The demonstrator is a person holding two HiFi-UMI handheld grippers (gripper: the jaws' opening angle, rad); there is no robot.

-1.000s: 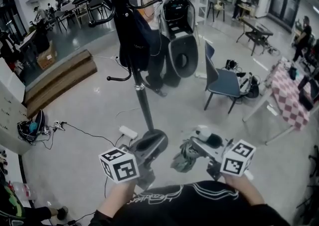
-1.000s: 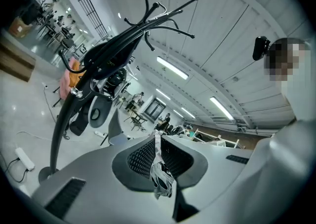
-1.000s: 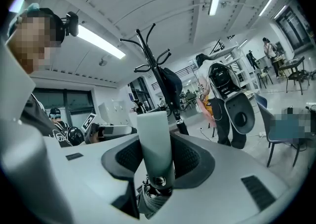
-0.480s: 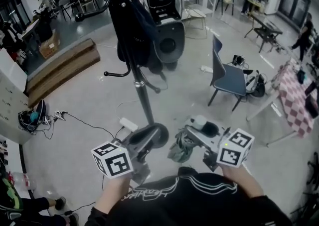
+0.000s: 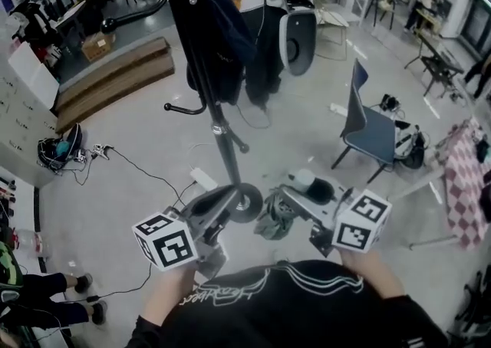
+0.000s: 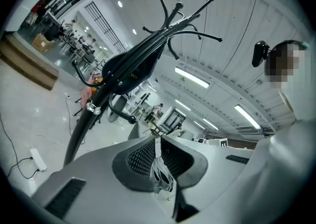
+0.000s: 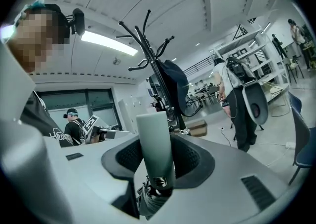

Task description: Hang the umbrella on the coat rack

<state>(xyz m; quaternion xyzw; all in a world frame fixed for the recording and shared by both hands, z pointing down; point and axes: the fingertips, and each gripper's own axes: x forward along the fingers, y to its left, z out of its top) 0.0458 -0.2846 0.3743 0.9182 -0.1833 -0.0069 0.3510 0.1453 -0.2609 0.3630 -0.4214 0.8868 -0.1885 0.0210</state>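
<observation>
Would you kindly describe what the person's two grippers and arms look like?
Both the left gripper and right gripper are light grey moulded shells with dark textured jaw pads, each carrying a white cube printed with black square markers. No cables show on them. The person wears a black top with white line print; its sleeves leave the forearms bare.

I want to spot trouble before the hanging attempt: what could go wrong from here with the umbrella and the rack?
1. The left gripper pinches only the thin strap, which might slip free before it loops over a hook.
2. The dark coat crowds the coat rack, so the strap may snag on it or miss a free hook.
3. The right gripper clamps the smooth umbrella handle, which could twist in the grip.
</observation>
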